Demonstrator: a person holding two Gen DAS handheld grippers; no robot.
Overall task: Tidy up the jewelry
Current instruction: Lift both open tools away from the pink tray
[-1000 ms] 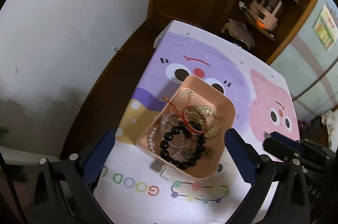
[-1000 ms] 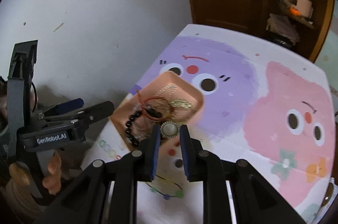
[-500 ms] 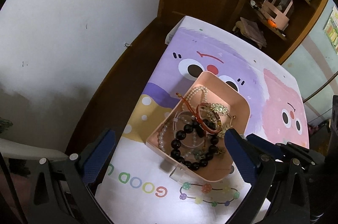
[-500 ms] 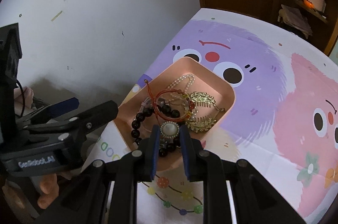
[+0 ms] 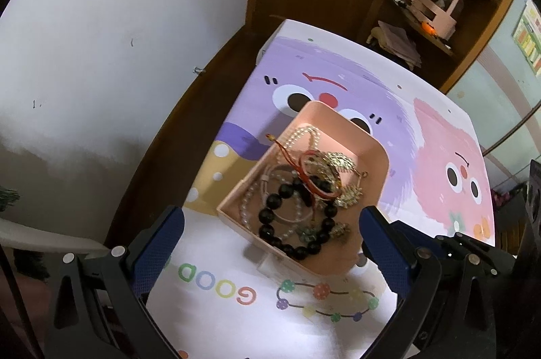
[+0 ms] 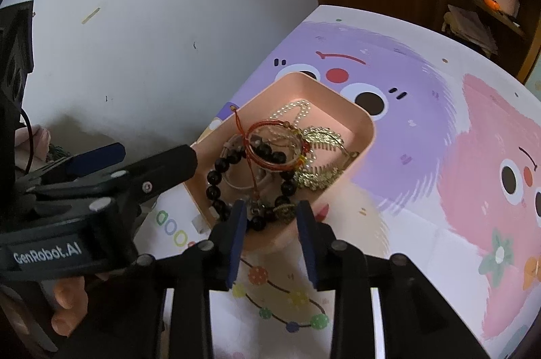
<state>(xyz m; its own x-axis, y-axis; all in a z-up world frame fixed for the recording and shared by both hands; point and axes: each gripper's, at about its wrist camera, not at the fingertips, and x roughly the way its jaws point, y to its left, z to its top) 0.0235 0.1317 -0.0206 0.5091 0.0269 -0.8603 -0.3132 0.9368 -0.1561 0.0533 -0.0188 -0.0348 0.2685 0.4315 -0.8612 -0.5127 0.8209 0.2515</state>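
Note:
A pink tray [image 5: 378, 152] [image 6: 367, 125] on the cartoon tablecloth holds a black bead bracelet [image 5: 270, 217] [image 6: 216, 179], a red cord bracelet [image 5: 314, 179] [image 6: 270, 142], gold leaf pieces [image 5: 341, 161] [image 6: 321, 135] and a pearl strand [image 5: 304, 135] [image 6: 294, 112]. My right gripper [image 6: 270, 213] hangs over the tray's near end. Its jaws are opening, and its pads press on nothing. A small gold piece [image 6: 284, 211] [image 5: 341, 228] lies on the beads below them. My left gripper [image 5: 270, 244] stands wide open, straddling the tray's near corner.
A white wall runs along the table's left side, with a dark floor gap between. A wooden door and shelves [image 5: 439, 3] stand behind the table. A small clear item [image 5: 267, 264] lies against the tray's near wall. A hand [image 6: 67, 301] holds the left gripper [image 6: 101, 162].
The right gripper came down over the tray's near end with a round pearl brooch pinched between its pads. Its jaws have since parted and the brooch has left them. The left gripper barely moved.

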